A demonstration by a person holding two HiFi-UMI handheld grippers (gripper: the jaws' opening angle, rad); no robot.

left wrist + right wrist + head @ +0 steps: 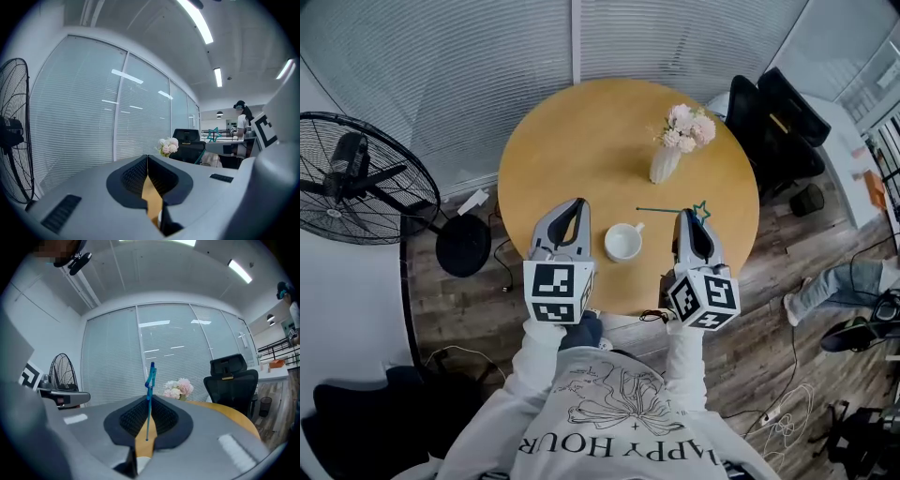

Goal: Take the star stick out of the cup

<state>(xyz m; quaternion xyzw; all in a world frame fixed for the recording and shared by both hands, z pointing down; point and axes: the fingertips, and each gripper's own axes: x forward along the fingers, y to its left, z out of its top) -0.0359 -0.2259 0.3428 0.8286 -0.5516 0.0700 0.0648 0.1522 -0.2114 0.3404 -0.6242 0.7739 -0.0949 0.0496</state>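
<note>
Extraction looks done from here: the star stick (pixel 667 209) is clear of the cup (pixel 623 242) and sits crosswise just above and right of it in the head view. The right tool (pixel 684 216) is pinching the thin shaft near the star end; in the right gripper view the stick stands up centre frame between the pads. The left tool (pixel 579 202) is pressed together with nothing in it, left of the cup. The cup is upright on the worktop (pixel 581 131). My call for the next move: carry the stick to bare worktop, stay off the flower vase (pixel 673 145), set it down, release. The shaft may pivot in the pads
</note>
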